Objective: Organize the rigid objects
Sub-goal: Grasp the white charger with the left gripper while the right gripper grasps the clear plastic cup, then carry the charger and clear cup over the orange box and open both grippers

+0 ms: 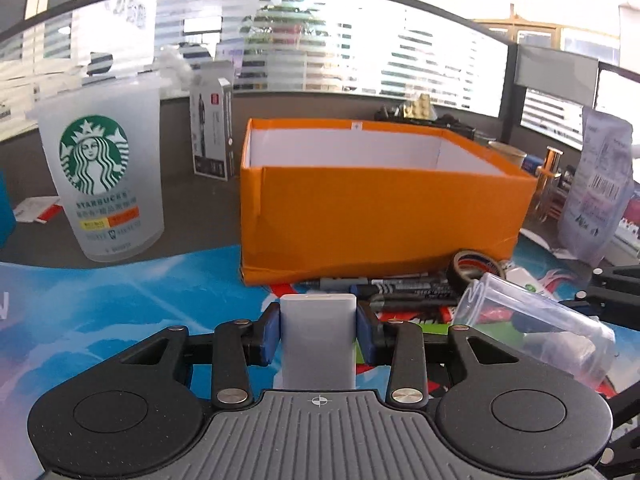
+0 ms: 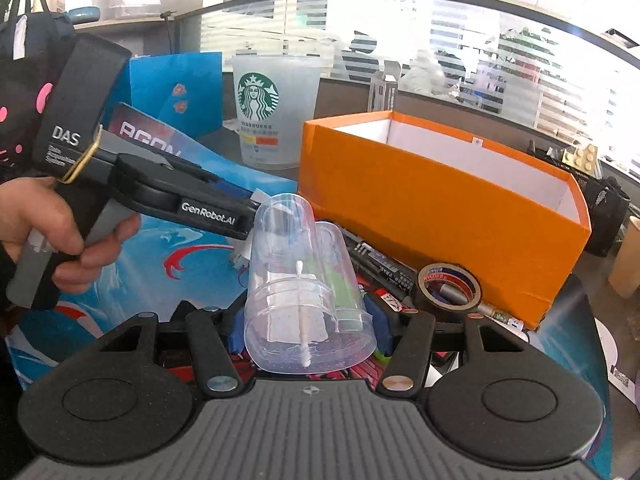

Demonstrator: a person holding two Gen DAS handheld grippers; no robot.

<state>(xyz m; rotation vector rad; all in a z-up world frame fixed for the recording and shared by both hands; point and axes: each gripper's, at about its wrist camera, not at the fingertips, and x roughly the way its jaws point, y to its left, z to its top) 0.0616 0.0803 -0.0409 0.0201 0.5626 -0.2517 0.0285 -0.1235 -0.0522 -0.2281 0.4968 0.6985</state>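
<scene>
At the bottom centre of the left wrist view, we see our left tongs (image 1: 318, 330) clamped on a pale grey block (image 1: 318, 340), just before the orange box (image 1: 380, 204). Our right tongs (image 2: 306, 326) grip a clear plastic cup (image 2: 304, 288) lying sideways, low in their frame, near the tape roll (image 2: 449, 286).

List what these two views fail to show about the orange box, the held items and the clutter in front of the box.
- Orange box floor: hidden by its near wall in both views.
- White block in the left gripper: lower end hidden behind the gripper body.
- Clear cup in the right gripper: nested inner cups, count unclear.
- Markers: print too small; partly covered by the tape roll.
</scene>
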